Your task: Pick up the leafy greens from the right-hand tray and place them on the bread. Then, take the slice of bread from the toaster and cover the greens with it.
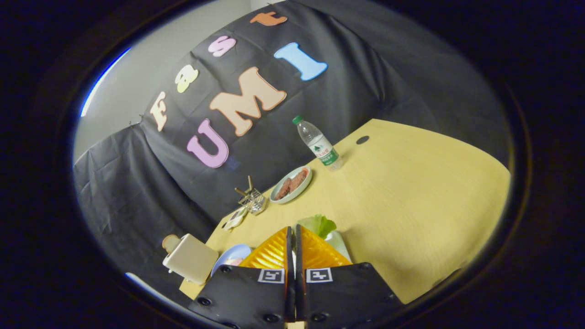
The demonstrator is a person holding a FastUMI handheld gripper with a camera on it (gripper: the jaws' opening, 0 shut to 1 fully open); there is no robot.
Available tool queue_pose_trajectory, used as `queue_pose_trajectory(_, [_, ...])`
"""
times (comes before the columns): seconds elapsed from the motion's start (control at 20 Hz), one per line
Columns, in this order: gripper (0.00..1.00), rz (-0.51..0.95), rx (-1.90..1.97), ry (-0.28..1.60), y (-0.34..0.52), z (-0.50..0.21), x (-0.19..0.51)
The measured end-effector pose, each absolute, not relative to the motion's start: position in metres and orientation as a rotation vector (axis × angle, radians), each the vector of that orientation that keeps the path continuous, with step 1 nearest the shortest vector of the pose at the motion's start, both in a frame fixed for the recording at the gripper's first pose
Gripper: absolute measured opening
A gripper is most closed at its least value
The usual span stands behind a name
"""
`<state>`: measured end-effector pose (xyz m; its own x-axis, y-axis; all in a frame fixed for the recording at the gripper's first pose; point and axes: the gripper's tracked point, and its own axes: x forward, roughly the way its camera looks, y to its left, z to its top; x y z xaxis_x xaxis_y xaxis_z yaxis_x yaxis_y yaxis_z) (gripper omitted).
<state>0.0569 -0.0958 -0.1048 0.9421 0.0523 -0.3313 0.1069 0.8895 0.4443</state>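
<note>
The gripper (292, 233) has its fingers drawn nearly together, a thin slit between them. Pale green, ruffled leafy greens (318, 225) sit at one o'clock just beyond the fingertips, on a tray (340, 244). Whether the fingers pinch them, I cannot tell.

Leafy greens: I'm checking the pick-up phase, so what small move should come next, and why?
Probably open the fingers. The gripper looks closed, nothing between its fingers, and the leafy greens lie on their tray just ahead of the tips, not grasped.
</note>
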Motion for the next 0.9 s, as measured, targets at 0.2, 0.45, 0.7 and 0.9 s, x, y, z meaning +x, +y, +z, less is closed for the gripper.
queue_pose_trajectory(0.2, [0.03,0.004,0.458,0.321,-0.073,-0.093,0.059])
queue_pose_trajectory(0.45, [0.04,0.062,0.444,0.287,-0.037,-0.075,0.061])
queue_pose_trajectory(0.7, [0.03,0.14,0.431,0.265,0.011,-0.062,0.063])
queue_pose_trajectory(0.9, [0.03,0.239,0.442,0.278,0.064,-0.061,0.069])
